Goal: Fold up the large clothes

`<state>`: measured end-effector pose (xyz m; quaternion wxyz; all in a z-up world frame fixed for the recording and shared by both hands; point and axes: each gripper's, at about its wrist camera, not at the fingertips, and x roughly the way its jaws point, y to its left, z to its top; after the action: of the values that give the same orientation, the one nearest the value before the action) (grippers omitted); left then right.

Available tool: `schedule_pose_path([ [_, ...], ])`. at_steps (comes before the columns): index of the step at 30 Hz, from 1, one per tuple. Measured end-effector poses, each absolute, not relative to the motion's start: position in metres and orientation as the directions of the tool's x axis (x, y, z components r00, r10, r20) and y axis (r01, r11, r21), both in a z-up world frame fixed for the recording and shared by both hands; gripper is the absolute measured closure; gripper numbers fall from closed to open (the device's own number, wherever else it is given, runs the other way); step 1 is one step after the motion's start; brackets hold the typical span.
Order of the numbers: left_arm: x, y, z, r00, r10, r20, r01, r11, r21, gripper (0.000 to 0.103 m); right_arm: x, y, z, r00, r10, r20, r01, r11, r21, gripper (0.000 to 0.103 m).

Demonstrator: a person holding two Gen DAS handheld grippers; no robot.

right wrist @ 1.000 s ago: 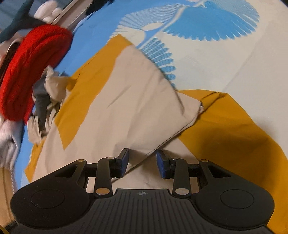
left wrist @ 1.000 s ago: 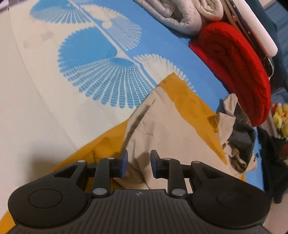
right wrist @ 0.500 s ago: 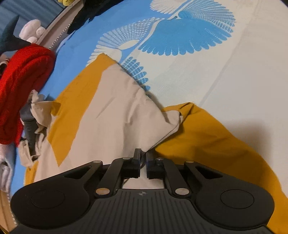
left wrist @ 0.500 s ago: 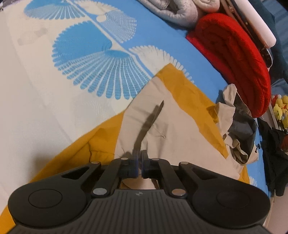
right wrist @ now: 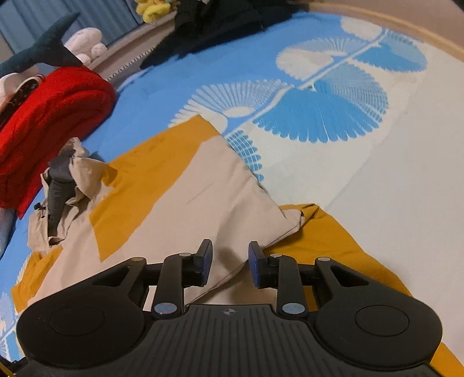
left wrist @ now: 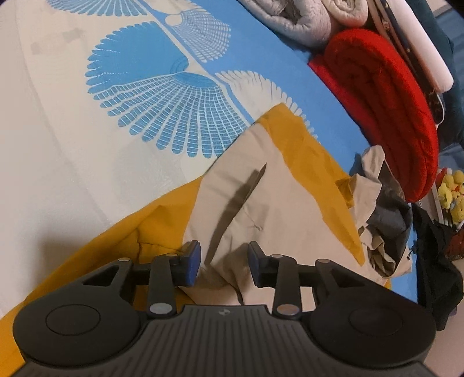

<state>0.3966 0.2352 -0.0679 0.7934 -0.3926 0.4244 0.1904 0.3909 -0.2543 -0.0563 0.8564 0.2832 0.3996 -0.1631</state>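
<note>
1. Here, in the left wrist view, the left gripper (left wrist: 223, 264) has its jaws spread wide, with nothing between them; the blue pads (left wrist: 192, 262) stand apart over cloth.
2. Just under and ahead of its fingers lies the jacket (left wrist: 278, 197), a beige and mustard garment spread on the bedsheet (left wrist: 72, 150), with a dark crease running forward from the gap.
3. Ahead and to the right of the gripper, the jacket's hood (left wrist: 382, 220) lies bunched, showing a grey lining.
4. Farther ahead on the right, a rolled red blanket (left wrist: 385, 104) sits beside the hood, and a grey quilt (left wrist: 298, 20) is at the far edge.
5. To the far right, yellow plush toys (left wrist: 452, 194) and a black bag (left wrist: 438, 266) lie off the sheet.
6. In the right wrist view, the right gripper (right wrist: 230, 264) is likewise parted wide and grips nothing.
7. A beige fold edge of the jacket (right wrist: 203, 191) runs right between its fingers; mustard cloth lies to the gripper's right.
8. Ahead and to the left, the hood (right wrist: 63, 185) is crumpled next to the red blanket (right wrist: 49, 116).
9. Far ahead on the left lie a shark plush (right wrist: 43, 49) and dark clothing (right wrist: 220, 23).
</note>
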Motion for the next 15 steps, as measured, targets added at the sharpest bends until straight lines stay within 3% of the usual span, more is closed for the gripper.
schedule_pose_path([
  [1, 0.397, 0.235, -0.068, 0.566, -0.029, -0.824, -0.635, 0.622, -0.458, 0.067, 0.389, -0.252, -0.054, 0.64, -0.062, -0.766, 0.499, 0.791, 0.353, 0.074],
  [2, 0.397, 0.234, -0.067, 0.569, -0.027, -0.822, -0.629, 0.629, -0.457, 0.089, 0.387, -0.25, -0.05, 0.658, -0.069, -0.75, 0.49, 0.796, 0.356, 0.074],
  [3, 0.397, 0.233, -0.065, 0.572, -0.025, -0.82, -0.62, 0.641, -0.452, 0.103, 0.386, -0.248, -0.047, 0.681, -0.076, -0.729, 0.476, 0.802, 0.362, 0.074],
  [7, 0.389, 0.222, -0.04, 0.603, 0.047, -0.796, -0.594, 0.693, -0.408, 0.103, 0.399, -0.251, -0.044, 0.738, -0.011, -0.675, 0.372, 0.841, 0.393, 0.068],
  [12, 0.378, 0.202, -0.024, 0.564, 0.178, -0.807, -0.617, 0.74, -0.268, 0.102, 0.418, -0.271, -0.075, 0.612, 0.06, -0.789, 0.439, 0.803, 0.402, 0.067],
  [15, 0.384, 0.192, -0.012, 0.593, 0.272, -0.758, -0.577, 0.8, -0.165, 0.095, 0.421, -0.279, -0.092, 0.545, 0.058, -0.837, 0.491, 0.787, 0.374, 0.067],
])
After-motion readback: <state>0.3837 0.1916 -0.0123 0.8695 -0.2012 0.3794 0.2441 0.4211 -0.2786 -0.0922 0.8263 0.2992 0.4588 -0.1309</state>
